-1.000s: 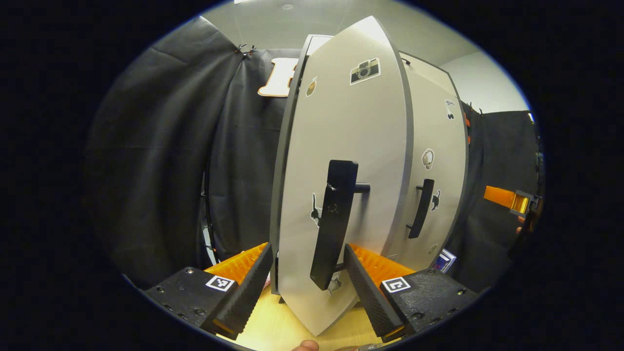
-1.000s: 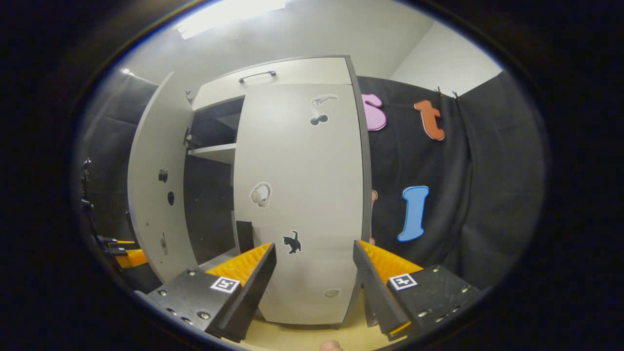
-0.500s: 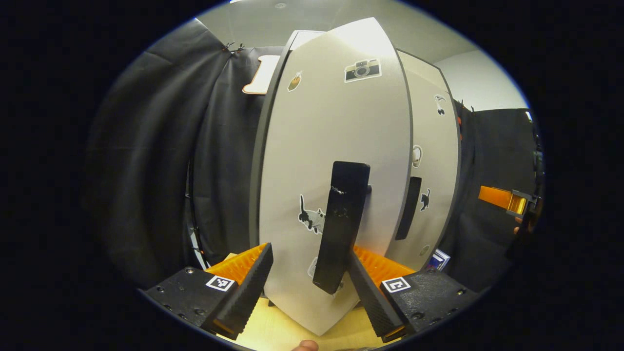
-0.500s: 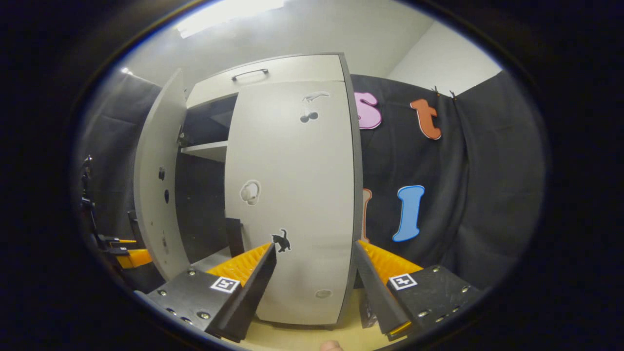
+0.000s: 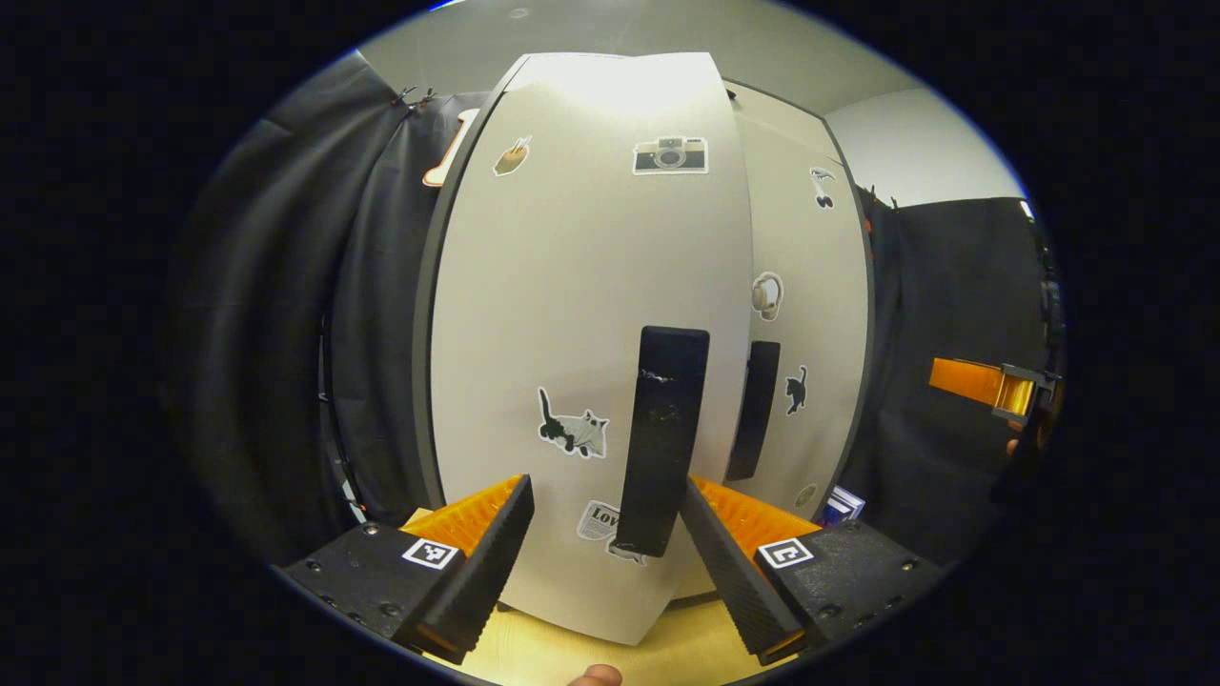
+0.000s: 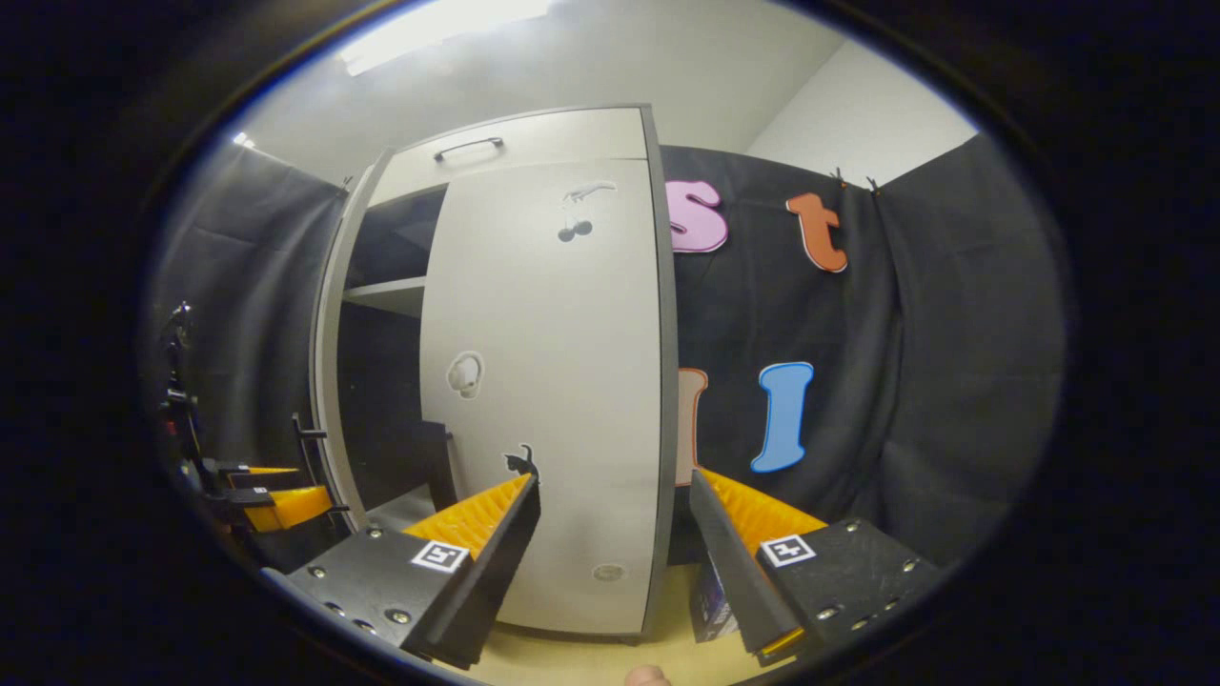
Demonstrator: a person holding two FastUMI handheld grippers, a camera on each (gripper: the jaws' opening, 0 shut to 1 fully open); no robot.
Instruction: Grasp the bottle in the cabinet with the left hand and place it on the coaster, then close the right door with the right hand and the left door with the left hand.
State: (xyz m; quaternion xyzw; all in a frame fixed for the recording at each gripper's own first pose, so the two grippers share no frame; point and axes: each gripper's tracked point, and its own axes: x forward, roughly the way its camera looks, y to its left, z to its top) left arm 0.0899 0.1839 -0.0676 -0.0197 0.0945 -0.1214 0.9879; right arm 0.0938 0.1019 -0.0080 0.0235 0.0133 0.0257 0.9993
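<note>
The grey left door point(image 5: 572, 314) of the cabinet fills the middle of the left gripper view, almost square to me. Its black bar handle point(image 5: 662, 438) stands between the fingers of my open left gripper point(image 5: 602, 484), close to the right finger. In the right gripper view this left door point(image 6: 329, 372) shows edge-on and still ajar, with my left gripper point(image 6: 276, 500) by its handle. The right door point(image 6: 553, 381) sits flush with the cabinet front. My right gripper point(image 6: 615, 481) is open in front of it, holding nothing.
A shelf point(image 6: 386, 295) and dark interior show through the gap between the doors. A small box point(image 6: 710, 600) stands on the wooden table point(image 6: 572, 657) right of the cabinet. My right gripper point(image 5: 991, 386) hangs at the far right of the left gripper view.
The left door has swung further toward the cabinet, and my left gripper has followed with the handle between its fingers. The gap to the interior has narrowed. The right gripper has barely moved.
</note>
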